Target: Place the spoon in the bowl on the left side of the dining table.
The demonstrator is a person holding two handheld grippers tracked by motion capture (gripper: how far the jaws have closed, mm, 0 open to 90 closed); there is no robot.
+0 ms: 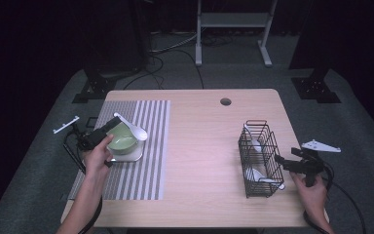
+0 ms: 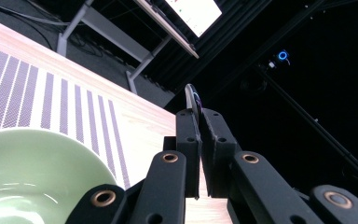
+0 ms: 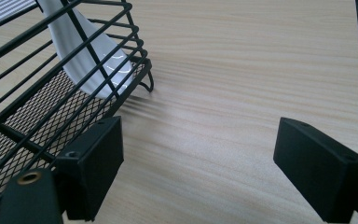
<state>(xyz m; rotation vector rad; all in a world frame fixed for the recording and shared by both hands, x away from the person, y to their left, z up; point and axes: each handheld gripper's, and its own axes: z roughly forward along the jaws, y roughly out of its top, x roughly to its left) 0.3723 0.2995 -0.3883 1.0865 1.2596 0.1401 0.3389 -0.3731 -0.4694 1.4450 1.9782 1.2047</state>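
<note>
Now the left gripper (image 1: 108, 127), pinching the white spoon (image 1: 132, 127), should lower it gently into the green bowl (image 1: 121, 139) at far left, while the right gripper (image 1: 285, 162) waits spread by the wire basket (image 1: 259, 158).

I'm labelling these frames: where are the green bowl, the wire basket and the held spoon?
Green bowl (image 1: 121, 139): high view, inner surface.
Wire basket (image 1: 259, 158): high view, its wire wall.
Spoon (image 1: 135, 129): high view, white scoop end over the bowl.

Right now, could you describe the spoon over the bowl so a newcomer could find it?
On the striped placemat at the table's left sits a green bowl. The white spoon above it is pinched by the left gripper, unlike the spoons in the wire basket.
</note>
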